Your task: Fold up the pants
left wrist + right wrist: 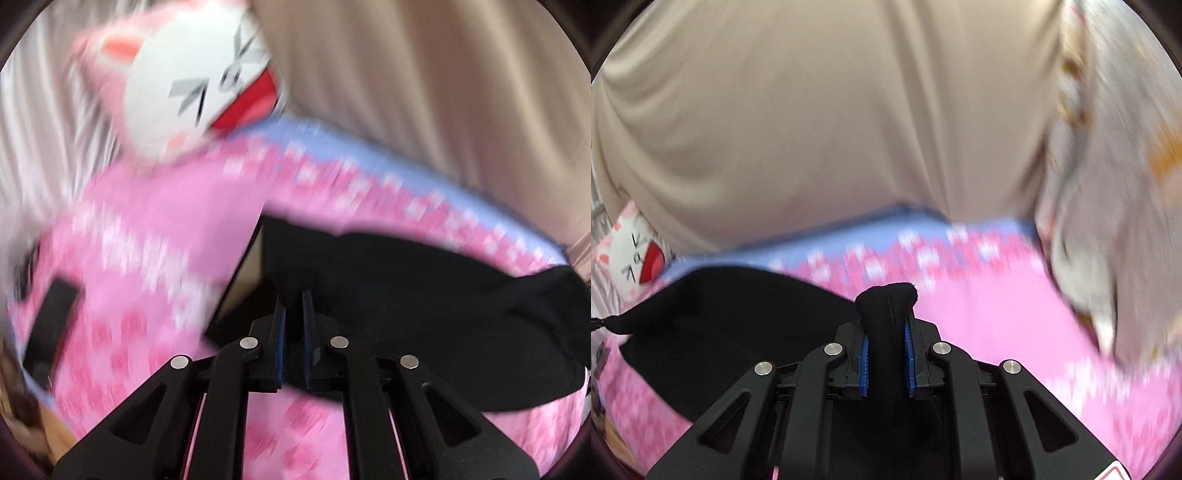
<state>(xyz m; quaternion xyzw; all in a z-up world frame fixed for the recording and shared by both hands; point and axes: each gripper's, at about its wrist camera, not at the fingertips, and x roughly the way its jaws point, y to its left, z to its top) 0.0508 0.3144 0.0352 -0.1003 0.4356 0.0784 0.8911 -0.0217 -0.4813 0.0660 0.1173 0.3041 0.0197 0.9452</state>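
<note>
The black pants (424, 306) hang over a pink patterned bedspread (147, 236). My left gripper (294, 299) is shut on a fold of the black cloth, which fills the narrow gap between its blue pads. In the right wrist view my right gripper (886, 328) is shut on a bunched edge of the pants (731, 317), and a knob of cloth sticks up past the fingertips. The rest of the pants spreads to the left, held above the bedspread (997, 317). A drawstring end trails at the far left. Both views are motion-blurred.
A white cat-face pillow (199, 85) lies at the head of the bed, also in the right wrist view (635, 251). A beige curtain (831, 110) hangs behind. A black flat object (51, 325) lies on the bedspread at left. A pale printed cloth (1108, 184) is at right.
</note>
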